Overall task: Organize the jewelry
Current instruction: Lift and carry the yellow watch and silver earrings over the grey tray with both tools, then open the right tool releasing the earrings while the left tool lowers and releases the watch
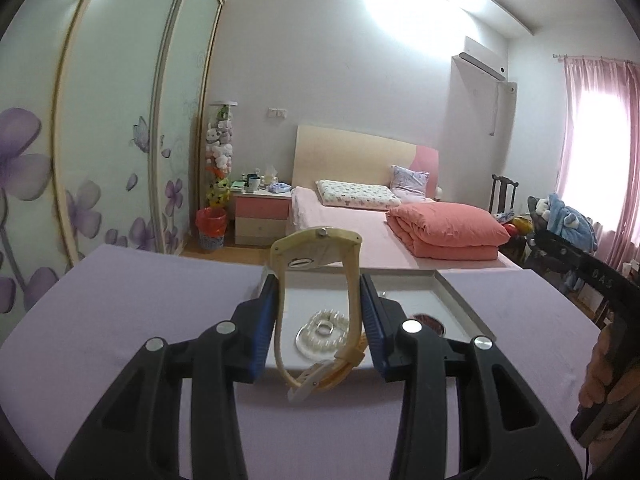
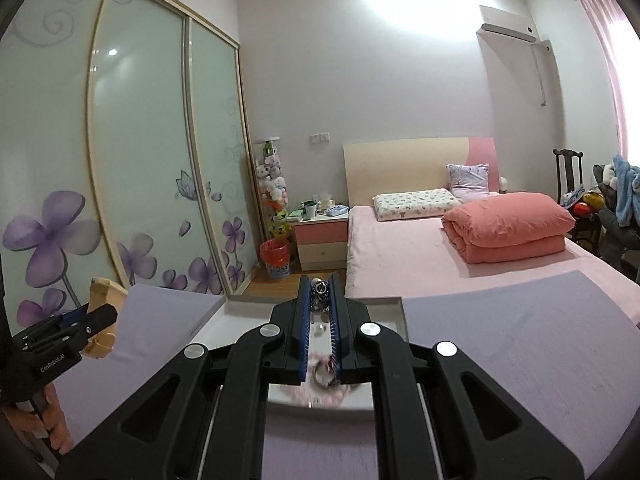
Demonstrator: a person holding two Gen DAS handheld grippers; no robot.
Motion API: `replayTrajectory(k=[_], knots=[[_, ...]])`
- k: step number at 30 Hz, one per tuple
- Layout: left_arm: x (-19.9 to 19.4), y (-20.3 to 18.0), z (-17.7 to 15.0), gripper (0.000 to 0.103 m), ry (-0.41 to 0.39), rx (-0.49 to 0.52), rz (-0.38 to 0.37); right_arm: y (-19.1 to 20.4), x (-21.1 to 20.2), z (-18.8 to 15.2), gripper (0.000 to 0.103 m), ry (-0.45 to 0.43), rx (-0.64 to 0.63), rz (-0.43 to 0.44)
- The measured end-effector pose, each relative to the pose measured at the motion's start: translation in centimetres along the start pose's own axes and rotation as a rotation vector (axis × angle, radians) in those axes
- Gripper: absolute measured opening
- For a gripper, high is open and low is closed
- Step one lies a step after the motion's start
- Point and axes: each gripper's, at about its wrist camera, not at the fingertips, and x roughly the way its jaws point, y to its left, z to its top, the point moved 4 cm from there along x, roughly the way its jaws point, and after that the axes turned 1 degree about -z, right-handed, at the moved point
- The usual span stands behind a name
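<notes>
My left gripper (image 1: 320,296) is shut on a cream wristwatch (image 1: 318,252) and holds it by the strap above a white tray (image 1: 460,304) on the lilac table. In the tray lie a pearl bracelet (image 1: 324,330) with a ring (image 1: 324,327) inside it, and a dark red round item (image 1: 428,322). My right gripper (image 2: 320,300) is shut on a dark metal beaded bracelet (image 2: 320,294) above the same tray (image 2: 400,312); a ring (image 2: 320,374) hangs or lies below the jaws. The left gripper with the watch (image 2: 102,296) shows at the left of the right wrist view.
The lilac tabletop (image 1: 120,320) surrounds the tray. Behind it are a pink bed (image 1: 360,232) with a folded quilt (image 1: 444,232), a nightstand (image 1: 262,216), a red bin (image 1: 211,226) and a sliding-door wardrobe (image 1: 100,140). The right gripper's body (image 1: 596,292) is at the right.
</notes>
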Motion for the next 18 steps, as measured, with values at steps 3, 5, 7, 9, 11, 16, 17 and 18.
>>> replayTrajectory(k=[3, 5, 7, 9, 11, 16, 17, 18], knots=[[2.6, -0.2, 0.6, 0.040, 0.008, -0.003, 0.003, 0.2, 2.2, 0.1, 0.010, 0.008, -0.015, 0.003], [4.1, -0.5, 0.8, 0.040, 0.010, 0.002, 0.002, 0.4, 3.6, -0.2, 0.010, 0.014, -0.024, 0.007], [5.4, -0.7, 1.0, 0.040, 0.011, 0.006, -0.006, 0.5, 4.8, -0.7, 0.010, 0.023, -0.030, 0.009], [6.4, -0.9, 1.1, 0.040, 0.012, 0.016, -0.006, 0.4, 5.7, -1.1, 0.010, 0.035, -0.026, 0.014], [7.2, -1.2, 1.0, 0.040, 0.013, 0.024, -0.007, 0.4, 6.6, -1.7, 0.010, 0.048, -0.020, 0.014], [9.1, -1.4, 0.4, 0.040, 0.017, 0.017, -0.025, 0.1, 8.2, -3.1, 0.010, 0.079, -0.002, 0.015], [9.5, -1.4, 0.1, 0.040, 0.021, 0.012, -0.029, 0.1, 8.5, -3.4, 0.010, 0.086, -0.001, 0.014], [10.0, -1.4, -0.2, 0.040, 0.029, 0.011, -0.031, 0.0, 8.8, -3.7, 0.010, 0.094, 0.001, 0.014]])
